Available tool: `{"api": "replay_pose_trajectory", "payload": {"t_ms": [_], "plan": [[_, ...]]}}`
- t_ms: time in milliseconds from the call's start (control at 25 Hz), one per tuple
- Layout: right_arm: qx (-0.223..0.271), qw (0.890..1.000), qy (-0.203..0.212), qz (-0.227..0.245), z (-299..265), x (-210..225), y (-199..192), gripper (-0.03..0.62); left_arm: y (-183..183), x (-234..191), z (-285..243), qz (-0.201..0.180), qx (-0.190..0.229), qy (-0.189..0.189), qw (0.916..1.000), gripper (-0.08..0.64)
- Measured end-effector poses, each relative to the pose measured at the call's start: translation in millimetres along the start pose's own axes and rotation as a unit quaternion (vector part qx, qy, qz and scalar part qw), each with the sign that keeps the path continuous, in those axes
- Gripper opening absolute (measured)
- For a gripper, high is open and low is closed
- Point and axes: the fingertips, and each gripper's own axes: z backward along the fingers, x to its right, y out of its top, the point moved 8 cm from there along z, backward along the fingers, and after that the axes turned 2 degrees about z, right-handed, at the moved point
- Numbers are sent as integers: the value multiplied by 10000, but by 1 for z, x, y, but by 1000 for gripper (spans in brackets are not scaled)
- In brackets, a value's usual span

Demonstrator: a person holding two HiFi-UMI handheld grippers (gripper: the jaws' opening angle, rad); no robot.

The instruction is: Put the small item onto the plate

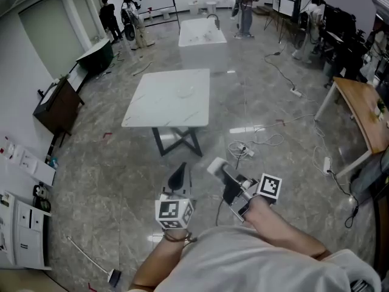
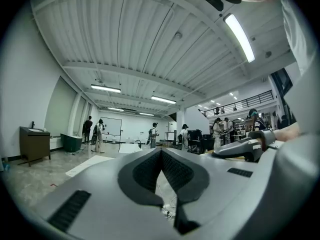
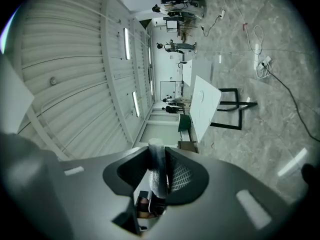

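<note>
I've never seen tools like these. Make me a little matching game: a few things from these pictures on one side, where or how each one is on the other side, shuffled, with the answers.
Things:
1. left gripper
2. right gripper
3. plate
4. wooden table

Places or states:
A. on the white table ahead of the person
B. closed on a small white item
C. at the right side of the head view
D. jaws together, nothing between them

Pairs: 1-D, 2-B, 3-A, 4-C.
</note>
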Motion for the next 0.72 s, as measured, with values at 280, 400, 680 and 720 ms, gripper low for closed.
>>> {"api": "replay_pose_trajectory", "payload": {"t_ms": [280, 400, 680, 720], "plan": [[176, 9998, 8, 2, -15, -3, -25, 98, 2, -32, 11, 32, -100, -183, 9998, 5], [257, 9997, 35, 26, -27, -7, -47, 98, 5, -55, 24, 47, -112, -260, 9996, 5], [377, 9992, 45, 127, -59, -9, -108, 98, 13, -110, 49, 28, -124, -526, 9985, 5], [363, 9992, 21, 145, -62, -8, -114, 98, 13, -116, 51, 40, -126, -545, 9984, 5]]}}
